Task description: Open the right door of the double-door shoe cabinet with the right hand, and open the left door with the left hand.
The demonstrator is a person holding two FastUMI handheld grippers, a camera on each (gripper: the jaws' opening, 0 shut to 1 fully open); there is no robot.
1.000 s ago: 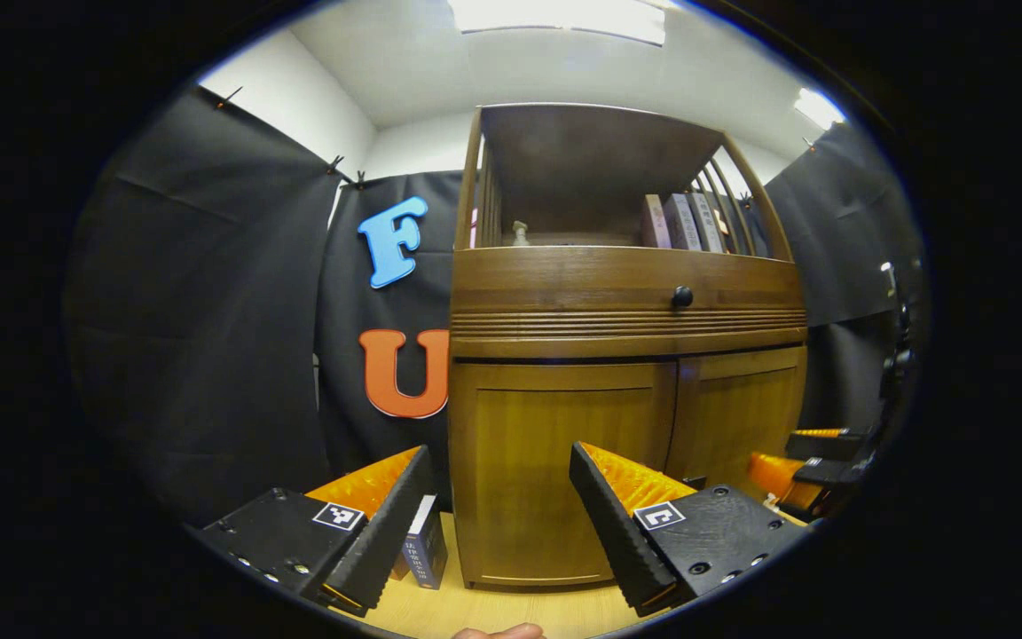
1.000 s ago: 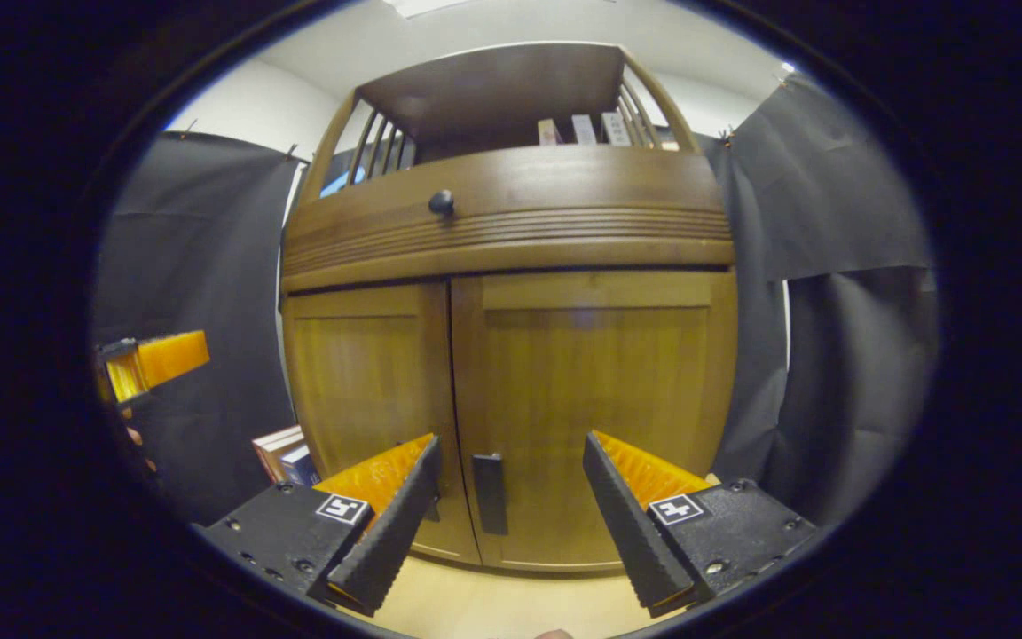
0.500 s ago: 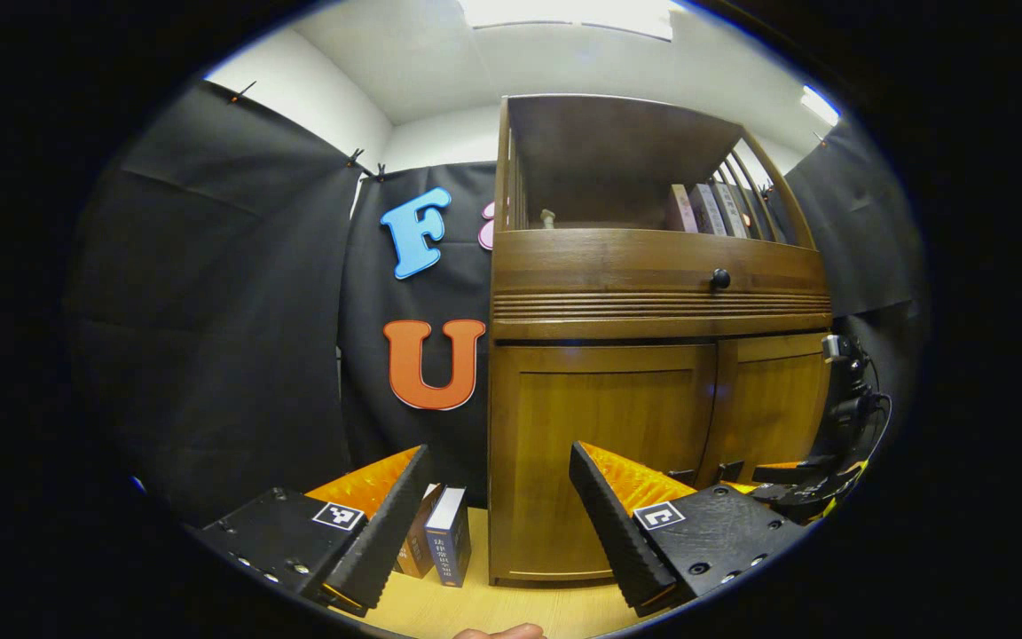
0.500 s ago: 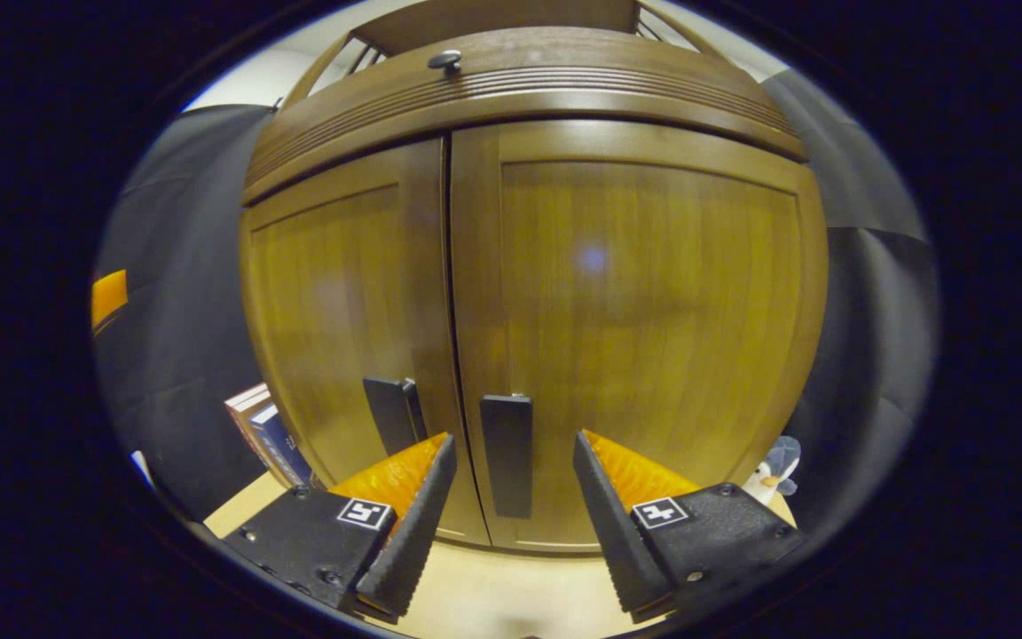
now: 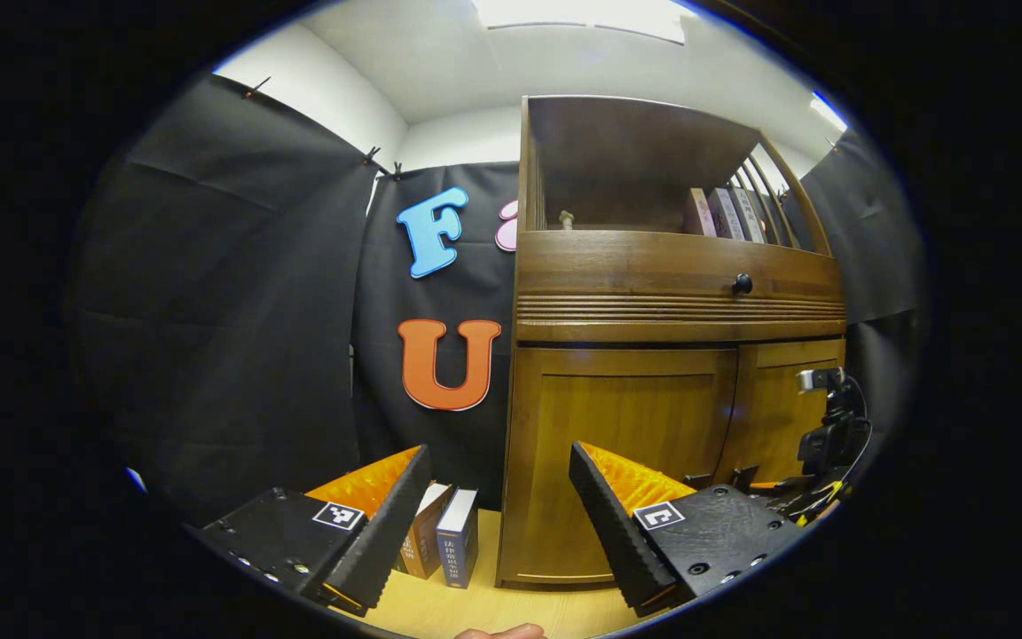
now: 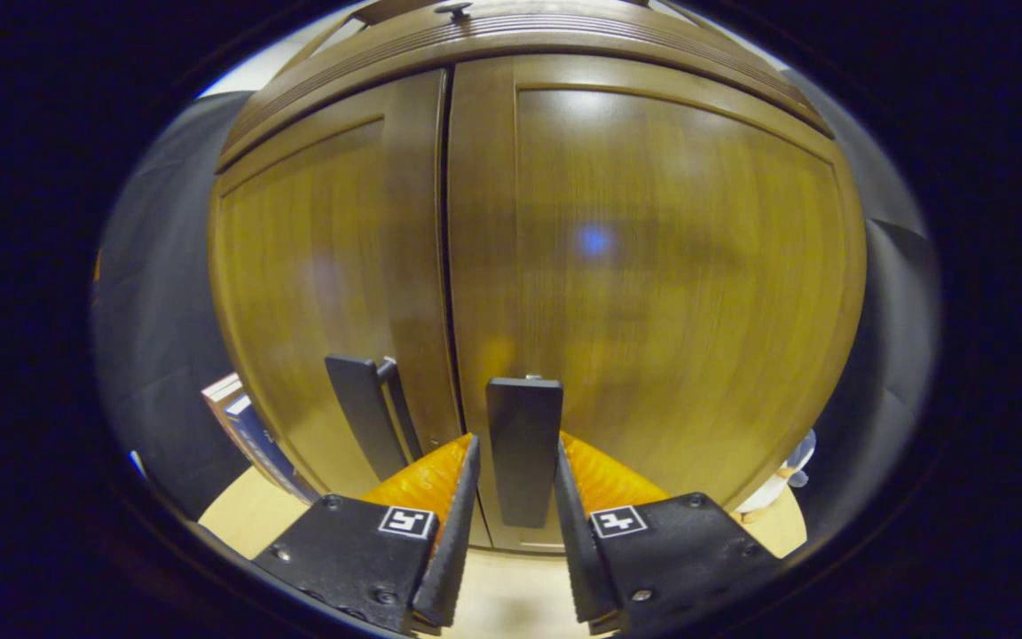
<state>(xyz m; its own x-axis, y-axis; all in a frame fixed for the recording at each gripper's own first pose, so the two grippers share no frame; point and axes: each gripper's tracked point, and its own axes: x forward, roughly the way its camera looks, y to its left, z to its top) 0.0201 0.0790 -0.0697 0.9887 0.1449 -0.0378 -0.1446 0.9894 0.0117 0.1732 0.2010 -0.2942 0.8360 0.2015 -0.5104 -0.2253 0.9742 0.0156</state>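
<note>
The wooden shoe cabinet (image 5: 671,311) stands with both doors closed. In the right gripper view my right gripper (image 6: 516,437) straddles the dark upright handle (image 6: 524,448) of the right door (image 6: 653,266), its fingers closed in against the handle's two sides. The left door (image 6: 316,266) has its own dark handle (image 6: 367,417) just left of the seam. My left gripper (image 5: 499,446) is open and holds nothing, hanging back in front of the cabinet's left corner and the left door (image 5: 626,426). In the left gripper view the right gripper (image 5: 782,488) sits low at the right door (image 5: 782,408).
Two books (image 5: 444,537) stand on the light wooden floorboard (image 5: 475,608) left of the cabinet, also seen as books (image 6: 236,413). A drawer with a black knob (image 5: 742,284) and a shelf of books (image 5: 728,213) top the doors. A small soft toy (image 6: 786,470) lies right of the cabinet.
My right gripper moved in close to the right door and narrowed its fingers around the handle. My left gripper drifted left, so the cabinet sits farther right in its view.
</note>
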